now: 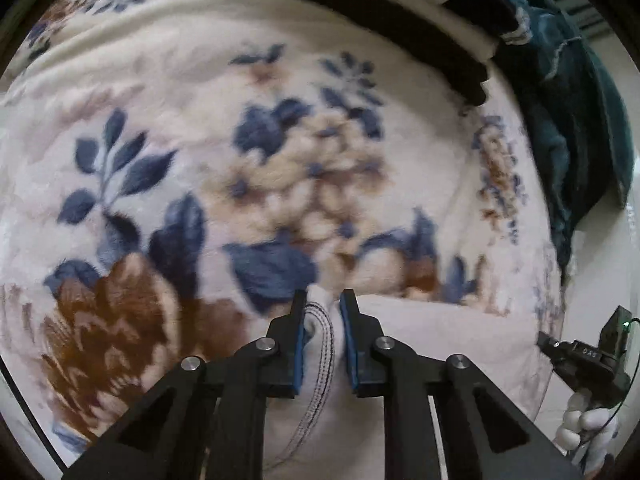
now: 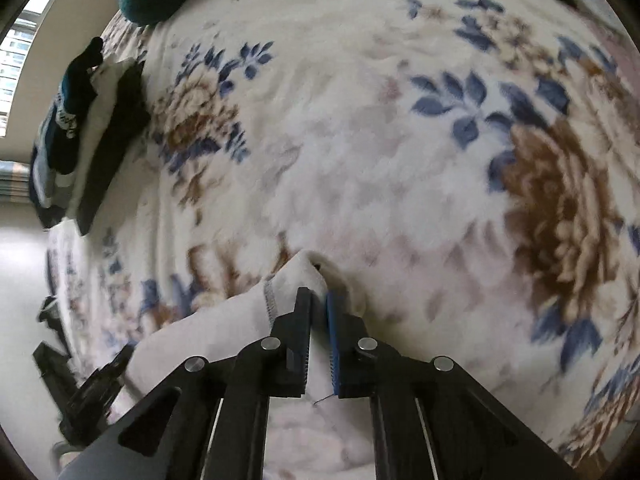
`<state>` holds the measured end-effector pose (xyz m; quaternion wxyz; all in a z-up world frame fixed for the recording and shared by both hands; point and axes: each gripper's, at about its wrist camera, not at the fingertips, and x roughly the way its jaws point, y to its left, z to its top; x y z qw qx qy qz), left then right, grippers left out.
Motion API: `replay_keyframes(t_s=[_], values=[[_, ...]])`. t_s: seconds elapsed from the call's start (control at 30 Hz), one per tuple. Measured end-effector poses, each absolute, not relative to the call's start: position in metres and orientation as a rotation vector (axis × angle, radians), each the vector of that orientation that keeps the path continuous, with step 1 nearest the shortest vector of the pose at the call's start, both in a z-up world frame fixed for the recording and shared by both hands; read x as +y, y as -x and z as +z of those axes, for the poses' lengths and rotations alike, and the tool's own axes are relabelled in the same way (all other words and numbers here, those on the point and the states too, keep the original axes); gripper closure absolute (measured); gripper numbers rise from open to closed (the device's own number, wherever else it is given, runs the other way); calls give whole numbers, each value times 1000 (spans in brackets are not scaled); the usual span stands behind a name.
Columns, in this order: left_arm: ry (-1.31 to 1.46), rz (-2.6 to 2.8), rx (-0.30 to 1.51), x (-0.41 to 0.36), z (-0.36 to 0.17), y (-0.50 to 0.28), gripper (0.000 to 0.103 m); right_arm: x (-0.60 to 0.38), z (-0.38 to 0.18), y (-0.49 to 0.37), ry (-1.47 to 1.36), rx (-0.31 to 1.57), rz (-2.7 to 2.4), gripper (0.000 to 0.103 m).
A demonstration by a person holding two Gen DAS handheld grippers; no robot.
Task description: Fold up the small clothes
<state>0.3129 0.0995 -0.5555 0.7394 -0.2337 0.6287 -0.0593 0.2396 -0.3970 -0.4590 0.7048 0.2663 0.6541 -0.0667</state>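
Note:
A small white garment (image 1: 432,344) with a dark-stitched hem lies on a floral blanket (image 1: 240,140). My left gripper (image 1: 323,300) is shut on a bunched edge of it, the stitched hem running between the pads. My right gripper (image 2: 318,298) is shut on another corner of the white garment (image 2: 224,328), lifted into a small peak above the blanket (image 2: 360,140). The right gripper also shows at the right edge of the left wrist view (image 1: 580,360), held by a white-gloved hand. The left gripper shows at the lower left of the right wrist view (image 2: 92,392).
A stack of folded black and white clothes (image 1: 400,12) lies at the blanket's far edge, and shows at the left in the right wrist view (image 2: 100,132). A teal cloth (image 1: 568,100) is heaped beside it. The bed edge and pale floor (image 2: 24,300) are close.

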Motion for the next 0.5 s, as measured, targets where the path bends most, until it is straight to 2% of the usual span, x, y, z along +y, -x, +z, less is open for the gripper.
replay_keyframes(t_s=[0.07, 0.1, 0.17, 0.23, 0.3, 0.37, 0.4, 0.43, 0.47, 0.5], values=[[535, -118, 1400, 107, -566, -313, 89, -396, -473, -242, -556, 1459, -173, 98], [539, -126, 1403, 108, -567, -313, 88, -398, -484, -241, -526, 1485, -205, 103], [573, -158, 1416, 112, -564, -315, 85, -405, -505, -236, -535, 1536, -224, 103], [635, -190, 1404, 121, -552, -315, 74, -415, -511, -231, -598, 1560, -200, 103], [695, -215, 1357, 134, -540, -308, 50, -425, -504, -228, -670, 1541, -169, 102], [774, -208, 1330, 149, -538, -298, 34, -437, -495, -225, -714, 1520, -146, 97], [817, -209, 1326, 153, -542, -295, 34, -442, -492, -224, -727, 1506, -127, 81], [873, -217, 1329, 157, -548, -291, 34, -447, -490, -224, -723, 1489, -118, 56], [924, -217, 1341, 161, -558, -286, 34, -450, -487, -224, -708, 1475, -110, 49], [936, -208, 1347, 162, -563, -284, 34, -453, -487, -225, -689, 1470, -87, 48]])
